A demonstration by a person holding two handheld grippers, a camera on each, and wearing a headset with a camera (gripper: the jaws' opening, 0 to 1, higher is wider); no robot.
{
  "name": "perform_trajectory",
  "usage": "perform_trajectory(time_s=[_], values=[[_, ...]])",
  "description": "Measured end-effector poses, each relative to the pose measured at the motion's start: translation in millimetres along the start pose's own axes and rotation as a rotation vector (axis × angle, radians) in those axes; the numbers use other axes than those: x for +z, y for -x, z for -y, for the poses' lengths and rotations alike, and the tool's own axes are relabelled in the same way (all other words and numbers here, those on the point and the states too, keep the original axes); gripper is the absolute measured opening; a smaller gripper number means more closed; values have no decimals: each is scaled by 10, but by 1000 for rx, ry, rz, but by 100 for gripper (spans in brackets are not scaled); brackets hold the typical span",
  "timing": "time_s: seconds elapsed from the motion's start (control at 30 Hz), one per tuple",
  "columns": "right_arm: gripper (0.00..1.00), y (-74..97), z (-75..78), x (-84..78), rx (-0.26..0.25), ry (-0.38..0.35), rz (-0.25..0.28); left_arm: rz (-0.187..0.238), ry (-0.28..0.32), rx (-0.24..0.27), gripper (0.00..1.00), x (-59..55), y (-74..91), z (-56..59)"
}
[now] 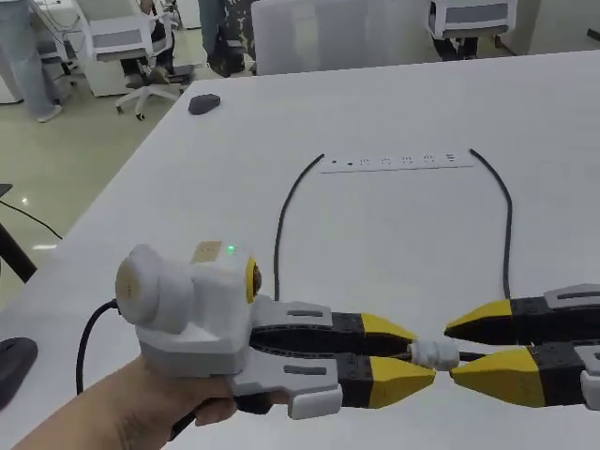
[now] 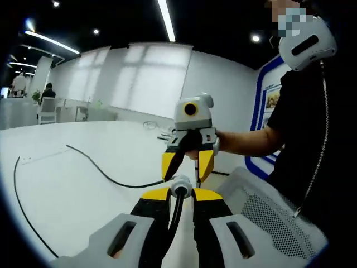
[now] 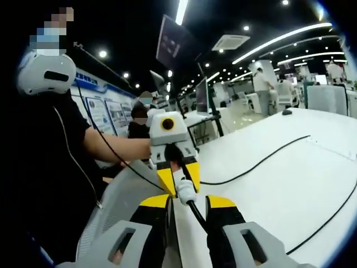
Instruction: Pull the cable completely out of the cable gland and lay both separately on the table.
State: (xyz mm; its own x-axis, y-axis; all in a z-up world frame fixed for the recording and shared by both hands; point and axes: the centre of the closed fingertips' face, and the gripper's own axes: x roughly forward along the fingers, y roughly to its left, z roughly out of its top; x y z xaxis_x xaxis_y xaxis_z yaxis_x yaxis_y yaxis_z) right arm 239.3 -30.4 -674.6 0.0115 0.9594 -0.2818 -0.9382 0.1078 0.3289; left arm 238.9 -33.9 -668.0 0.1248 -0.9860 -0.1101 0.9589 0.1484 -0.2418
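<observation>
As I look down in the head view, the cable gland (image 1: 433, 354) lies left to right, clamped at the tips of my left gripper (image 1: 425, 354). My right gripper (image 1: 450, 352) faces it, jaws parted around the black cable (image 1: 507, 225). A power strip (image 1: 398, 161) lies beyond on the table (image 1: 187, 216). In the left gripper view, the gland (image 2: 180, 186) points away toward the right gripper (image 2: 187, 167). In the right gripper view, the cable (image 3: 196, 215) runs back between my parted jaws.

White table (image 1: 422, 103), office chairs (image 1: 117, 42) (on castors), pale glossy floor (image 1: 56, 159), ceiling strip lights (image 3: 279, 42)
</observation>
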Motion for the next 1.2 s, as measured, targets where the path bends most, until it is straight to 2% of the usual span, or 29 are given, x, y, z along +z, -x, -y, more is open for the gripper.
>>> perform_trajectory(time_s=[0.03,0.1,0.23,0.27,0.33,0.43,0.53,0.6,0.7,0.87,0.93,0.97,1.0,1.03,1.1,1.2], values=[[20,-22,21,-9,-5,0,-2,0,-6,-3,14,3,-2,-1],[18,-55,-20,-35,27,-29,-13,-3,-12,-13,14,3,-9,7],[13,-68,-46,-33,38,-23,-17,-17,-24,-14,14,-35,-9,-6],[9,-59,-53,10,30,25,2,-15,-22,-16,14,-39,-5,-6],[8,-62,-80,5,32,42,-5,-9,-8,-15,14,-36,-3,3],[8,-46,-97,8,17,131,-8,-7,25,-15,14,-39,-9,8],[8,-23,-104,17,-1,233,-16,4,139,-16,14,-30,-11,-1],[7,-10,-116,12,-2,289,-24,-1,169,-23,14,-37,-19,2],[8,-5,-116,0,-15,369,-34,-3,155,-22,14,-44,-29,-4],[8,3,-120,-13,-27,429,-46,-7,167,-25,14,-53,-38,-2],[8,10,-85,-6,-41,407,-48,-3,140,-12,14,-43,-32,-28],[8,18,-65,-8,-49,385,-53,-7,106,-4,14,-44,-28,-41],[8,46,-28,-48,-54,324,-77,-17,39,8,14,-53,-15,-57],[7,67,4,-71,-55,330,-94,-21,22,13,14,-58,-8,-53],[1,88,19,-78,-60,378,-103,-22,29,11,14,-60,-1,-52],[1,72,5,-80,-58,361,-103,-23,1,11,14,-54,8,-42]])
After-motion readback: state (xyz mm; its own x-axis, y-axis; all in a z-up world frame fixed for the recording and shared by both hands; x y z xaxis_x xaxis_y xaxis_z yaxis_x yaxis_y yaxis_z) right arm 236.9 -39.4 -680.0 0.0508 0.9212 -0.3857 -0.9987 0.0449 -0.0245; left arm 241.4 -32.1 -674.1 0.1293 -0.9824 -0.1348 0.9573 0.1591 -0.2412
